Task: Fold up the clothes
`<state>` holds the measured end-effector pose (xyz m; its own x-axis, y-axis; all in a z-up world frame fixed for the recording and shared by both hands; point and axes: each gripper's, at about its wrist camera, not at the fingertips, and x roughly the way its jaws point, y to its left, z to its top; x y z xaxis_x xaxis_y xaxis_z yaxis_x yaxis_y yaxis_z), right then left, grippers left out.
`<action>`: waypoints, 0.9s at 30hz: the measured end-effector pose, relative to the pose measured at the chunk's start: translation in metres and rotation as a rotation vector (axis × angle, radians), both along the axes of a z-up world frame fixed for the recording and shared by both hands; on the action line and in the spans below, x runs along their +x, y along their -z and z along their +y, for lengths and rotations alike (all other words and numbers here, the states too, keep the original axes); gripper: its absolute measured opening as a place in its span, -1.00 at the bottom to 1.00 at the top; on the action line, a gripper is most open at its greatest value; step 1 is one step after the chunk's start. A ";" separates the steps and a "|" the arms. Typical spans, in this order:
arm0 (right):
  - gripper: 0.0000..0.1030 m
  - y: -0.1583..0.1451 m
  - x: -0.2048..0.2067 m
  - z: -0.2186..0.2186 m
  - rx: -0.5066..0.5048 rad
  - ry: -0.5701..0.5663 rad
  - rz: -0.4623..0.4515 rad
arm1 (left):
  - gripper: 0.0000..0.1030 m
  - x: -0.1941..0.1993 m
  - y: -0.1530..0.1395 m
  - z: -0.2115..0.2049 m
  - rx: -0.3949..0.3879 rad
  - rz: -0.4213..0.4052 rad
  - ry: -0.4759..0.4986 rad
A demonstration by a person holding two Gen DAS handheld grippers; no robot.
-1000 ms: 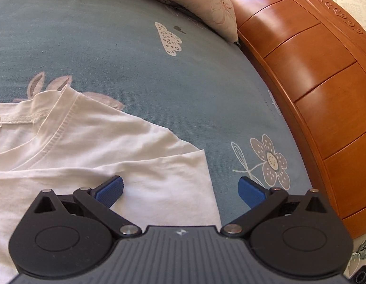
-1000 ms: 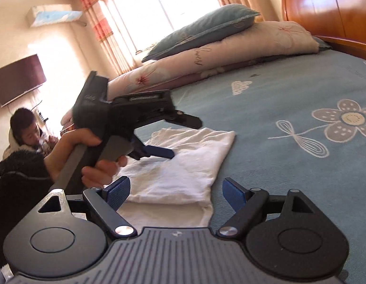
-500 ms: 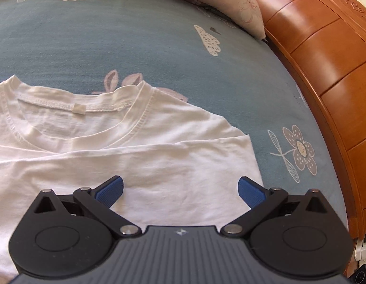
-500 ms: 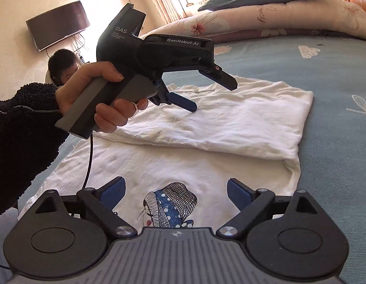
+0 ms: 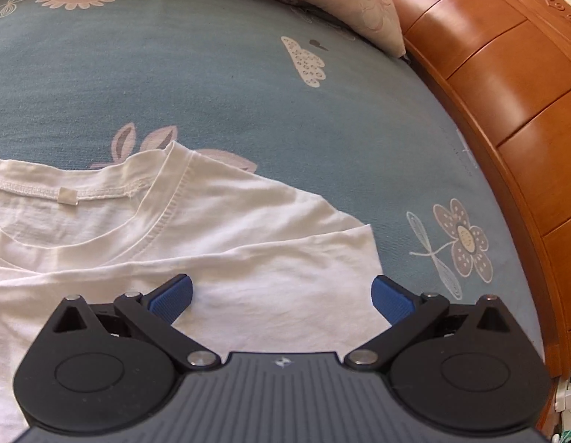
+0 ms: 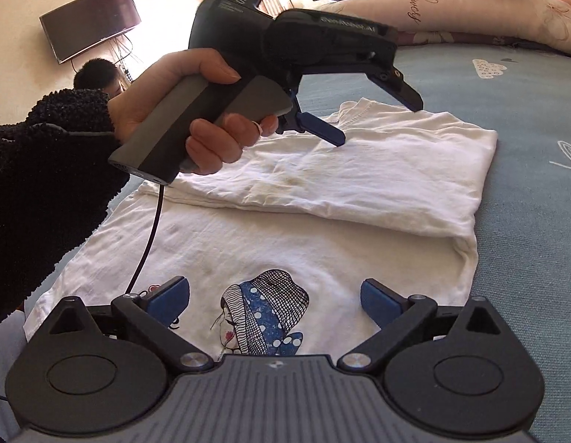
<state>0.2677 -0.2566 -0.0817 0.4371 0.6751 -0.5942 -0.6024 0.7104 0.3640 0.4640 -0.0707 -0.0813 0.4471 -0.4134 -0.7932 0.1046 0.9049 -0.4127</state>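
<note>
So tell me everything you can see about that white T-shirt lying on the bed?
The white cotton-looking T-shirt lies on the blue-grey flowered bedsheet. Its upper part is folded over into a flat band, and below the fold shows a printed girl in a blue dotted headscarf. The ribbed round neckline has a small tag inside. The cloth is lightly creased, with faint yellowish marks. Both hand-held grippers are above it with nothing gripped.
</note>
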 end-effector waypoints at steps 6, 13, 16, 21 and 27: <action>1.00 0.000 0.003 0.004 -0.001 0.001 0.016 | 0.99 -0.018 -0.036 -0.002 0.054 -0.025 0.032; 1.00 0.001 0.001 0.003 -0.002 0.006 0.025 | 0.99 -0.063 -0.048 0.030 0.089 -0.013 0.029; 1.00 0.001 -0.001 0.001 0.003 0.011 0.026 | 0.99 -0.071 -0.028 0.044 0.066 0.022 -0.012; 1.00 0.000 0.000 0.001 0.002 0.014 0.029 | 0.99 -0.086 -0.006 0.053 0.072 0.099 -0.067; 1.00 -0.001 0.000 -0.001 0.005 0.023 0.030 | 0.99 -0.096 -0.048 0.058 0.082 0.003 -0.045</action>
<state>0.2676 -0.2575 -0.0811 0.4350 0.6676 -0.6042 -0.5744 0.7225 0.3848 0.3683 -0.0128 -0.0330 0.4611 -0.3268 -0.8250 0.0622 0.9393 -0.3374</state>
